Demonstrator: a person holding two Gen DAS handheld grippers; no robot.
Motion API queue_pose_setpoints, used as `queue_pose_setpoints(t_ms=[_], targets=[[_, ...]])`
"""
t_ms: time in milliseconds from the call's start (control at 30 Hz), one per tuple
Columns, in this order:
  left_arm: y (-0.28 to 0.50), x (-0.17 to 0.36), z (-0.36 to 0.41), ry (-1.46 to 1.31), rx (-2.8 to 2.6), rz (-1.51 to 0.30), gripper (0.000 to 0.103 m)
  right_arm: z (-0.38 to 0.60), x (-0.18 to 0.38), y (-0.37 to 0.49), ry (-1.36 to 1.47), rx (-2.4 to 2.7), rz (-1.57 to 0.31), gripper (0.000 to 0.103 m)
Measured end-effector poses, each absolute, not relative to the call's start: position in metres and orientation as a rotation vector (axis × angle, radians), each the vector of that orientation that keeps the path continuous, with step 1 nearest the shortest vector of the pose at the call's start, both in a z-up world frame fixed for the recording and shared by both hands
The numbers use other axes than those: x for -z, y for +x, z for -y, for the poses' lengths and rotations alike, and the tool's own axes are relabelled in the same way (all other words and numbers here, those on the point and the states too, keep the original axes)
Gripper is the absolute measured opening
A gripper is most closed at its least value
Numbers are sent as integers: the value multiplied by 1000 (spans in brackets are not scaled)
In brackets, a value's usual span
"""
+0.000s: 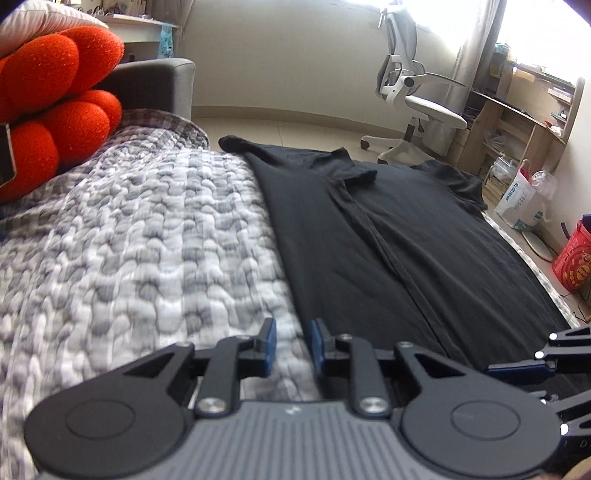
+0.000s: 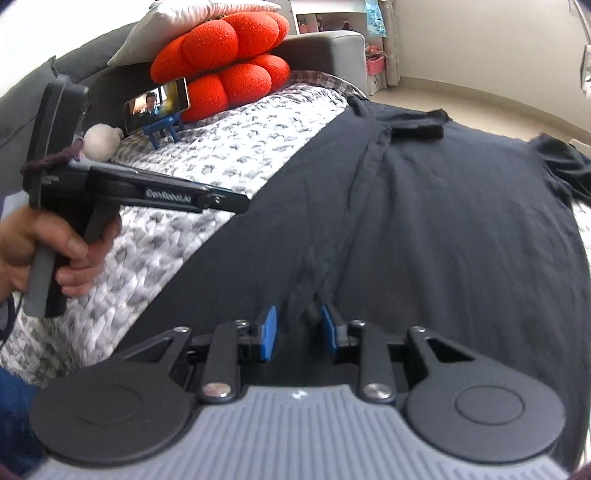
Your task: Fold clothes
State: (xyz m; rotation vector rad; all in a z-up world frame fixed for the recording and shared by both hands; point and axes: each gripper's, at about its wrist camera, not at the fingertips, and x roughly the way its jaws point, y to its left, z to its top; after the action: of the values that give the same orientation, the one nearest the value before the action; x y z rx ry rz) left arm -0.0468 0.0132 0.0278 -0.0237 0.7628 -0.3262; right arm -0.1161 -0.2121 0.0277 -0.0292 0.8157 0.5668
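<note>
A bed under a puckered grey-and-white checked quilt [image 1: 140, 236], filling most of both views. Spread flat across its right half, a black polo shirt [image 1: 406, 229], collar at the far end, hem toward the cameras, a long crease running down its middle; in the right wrist view, one short sleeve [image 2: 561, 162] lying out at the far right.

At the far left of the bed, against a grey upholstered headboard [image 1: 159, 85], a red petal-shaped cushion [image 1: 59, 110] with a pale pillow [image 2: 192, 26] on top. In front of the cushion, a phone [image 2: 157, 103] propped on a small blue stand [image 2: 162, 129], screen lit. Beside it, a small white round plush [image 2: 99, 142]. Beyond the bed, pale floor and a white office chair [image 1: 413, 96]; wooden shelves [image 1: 517, 122] and a red bag [image 1: 576, 258] along the right wall.

Close to the lens, the left gripper [image 1: 289, 345], blue pads apart, hovering low right at the shirt's left edge near the hem: one pad over quilt, the other over black cloth. Nothing held between them. In the other view, the same tool seen from the side, gripped by a hand [image 2: 55, 254] at its handle.

The right gripper [image 2: 297, 332], pads likewise apart, poised over the shirt's lower middle, a small pucker of black fabric rising into the gap between the pads. Contact with the cloth impossible to tell.
</note>
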Motion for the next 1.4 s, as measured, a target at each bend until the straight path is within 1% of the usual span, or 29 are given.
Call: queue_pose_setpoints(t_ms=[433, 500, 633, 800, 1033, 1167, 1400], targets=[[-93, -29, -13, 64, 329, -801, 28, 246, -26, -182, 17, -494, -836, 31], [-97, -31, -14, 67, 338, -811, 30, 257, -26, -190, 50, -464, -834, 31], [-104, -31, -17, 75, 350, -823, 31, 283, -24, -208, 142, -425, -831, 31], [-109, -35, -18, 62, 362, -839, 32, 303, -26, -222, 164, -365, -844, 31], [-119, -48, -7, 72, 427, -824, 33, 332, -29, -243, 195, -280, -861, 33], [-122, -50, 3, 82, 458, -824, 35, 355, -31, -252, 241, -180, -830, 37], [-120, -48, 20, 113, 511, -845, 38, 370, -19, -257, 289, -113, -844, 37]])
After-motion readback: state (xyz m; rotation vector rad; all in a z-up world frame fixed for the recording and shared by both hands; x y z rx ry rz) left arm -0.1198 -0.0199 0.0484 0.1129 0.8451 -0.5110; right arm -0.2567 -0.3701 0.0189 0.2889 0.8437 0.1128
